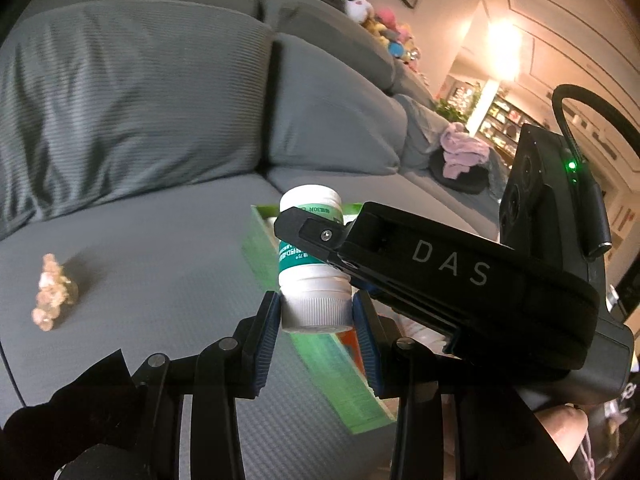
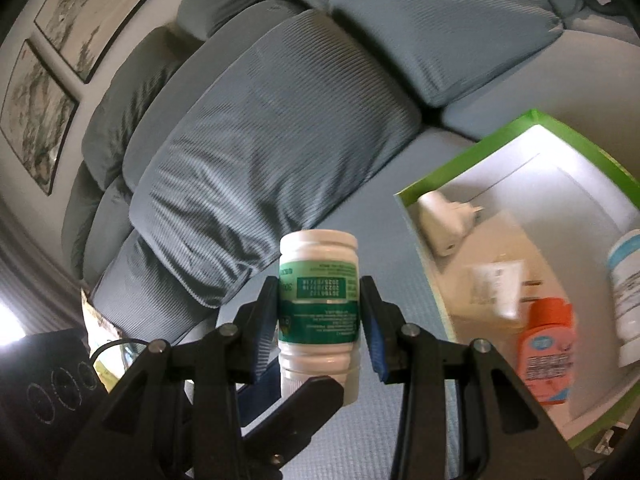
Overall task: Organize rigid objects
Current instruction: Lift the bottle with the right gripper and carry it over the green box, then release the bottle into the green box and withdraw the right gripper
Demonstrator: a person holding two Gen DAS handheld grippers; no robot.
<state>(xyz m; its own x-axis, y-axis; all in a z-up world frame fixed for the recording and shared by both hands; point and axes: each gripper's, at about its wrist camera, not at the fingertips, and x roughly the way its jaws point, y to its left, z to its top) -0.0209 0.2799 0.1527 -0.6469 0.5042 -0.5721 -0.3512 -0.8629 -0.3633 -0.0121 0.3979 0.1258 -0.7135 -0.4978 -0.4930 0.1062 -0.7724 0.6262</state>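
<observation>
A white pill bottle with a green label point(image 1: 310, 264) is held upside down above the grey sofa seat. My left gripper point(image 1: 316, 312) has its blue pads against the bottle's ribbed cap. My right gripper point(image 2: 320, 312) has its pads against the labelled body point(image 2: 318, 300) and shows from the side in the left wrist view point(image 1: 440, 272). A green-rimmed box point(image 2: 480, 136) lies on the seat to the right. It holds a white charger point(image 2: 442, 224), a small white tube point(image 2: 496, 284), an orange bottle point(image 2: 546, 344) and a white bottle point(image 2: 626, 300).
A small beige figurine point(image 1: 52, 292) lies on the seat at the left. Grey back cushions point(image 2: 260, 152) stand behind. Plush toys point(image 1: 380, 20) sit on the sofa back; a pink cloth point(image 1: 460, 152) lies farther along. The left gripper's body shows at the lower left point(image 2: 44, 392).
</observation>
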